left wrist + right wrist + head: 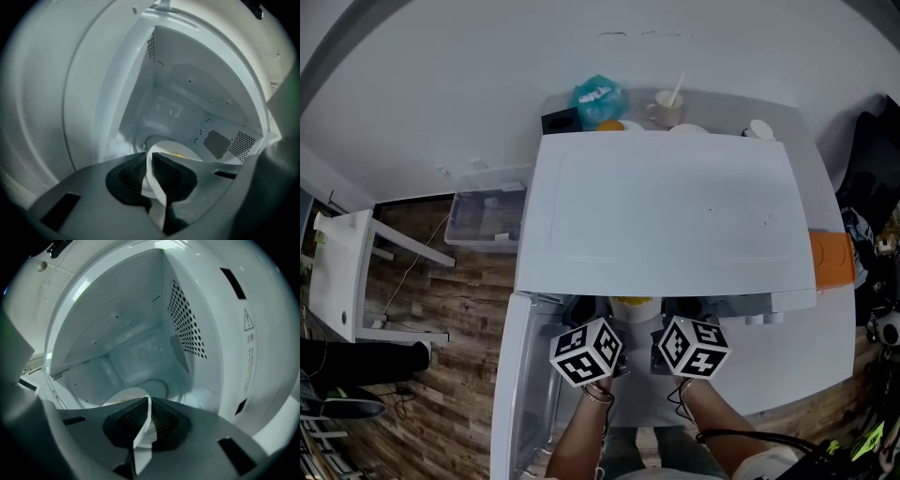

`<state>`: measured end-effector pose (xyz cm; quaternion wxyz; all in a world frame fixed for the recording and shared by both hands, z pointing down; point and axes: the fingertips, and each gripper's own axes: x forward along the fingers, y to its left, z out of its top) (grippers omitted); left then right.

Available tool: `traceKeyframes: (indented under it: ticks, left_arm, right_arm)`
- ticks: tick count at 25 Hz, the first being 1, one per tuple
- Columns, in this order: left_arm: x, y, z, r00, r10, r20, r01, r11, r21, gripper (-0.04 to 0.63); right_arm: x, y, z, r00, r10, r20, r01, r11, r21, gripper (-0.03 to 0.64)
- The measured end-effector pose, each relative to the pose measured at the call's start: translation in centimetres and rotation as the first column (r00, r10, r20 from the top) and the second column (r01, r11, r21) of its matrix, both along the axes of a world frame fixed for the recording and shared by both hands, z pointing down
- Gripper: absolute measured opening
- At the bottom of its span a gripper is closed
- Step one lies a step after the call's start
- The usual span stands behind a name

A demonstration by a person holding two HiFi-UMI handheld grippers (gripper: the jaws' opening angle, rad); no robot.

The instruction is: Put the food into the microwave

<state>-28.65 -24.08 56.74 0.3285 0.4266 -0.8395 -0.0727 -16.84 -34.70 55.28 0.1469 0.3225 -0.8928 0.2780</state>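
Door (511,394): swung out left, clear of the mouth. Left gripper (149,174): jaws clamped on the plate's (171,149) near-left rim. Right gripper (147,420): jaws pinching its near-right rim. A hold on each side probably keeps the plate level, so the food (633,304) stays put. The plate sits at the microwave (666,216) mouth, just short of the turntable (157,386). There is room beside both rims and on to the far wall.
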Motion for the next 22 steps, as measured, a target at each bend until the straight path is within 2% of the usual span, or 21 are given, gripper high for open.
traceKeyframes:
  ticks: [14, 22]
  left_arm:
    - [-1.0, -1.9, 0.4, 0.999, 0.028, 0.024, -0.028, 1.000, -0.003, 0.037]
    - [-0.9, -2.1, 0.8, 0.999, 0.013, 0.049, -0.012, 1.000, -0.016, 0.037]
  right_arm:
    - [-0.7, -1.4, 0.7, 0.999, 0.033, -0.012, -0.033, 0.999, 0.004, 0.025]
    - [-0.8, -1.7, 0.6, 0.998, 0.051, -0.022, -0.050, 0.998, 0.045, 0.025]
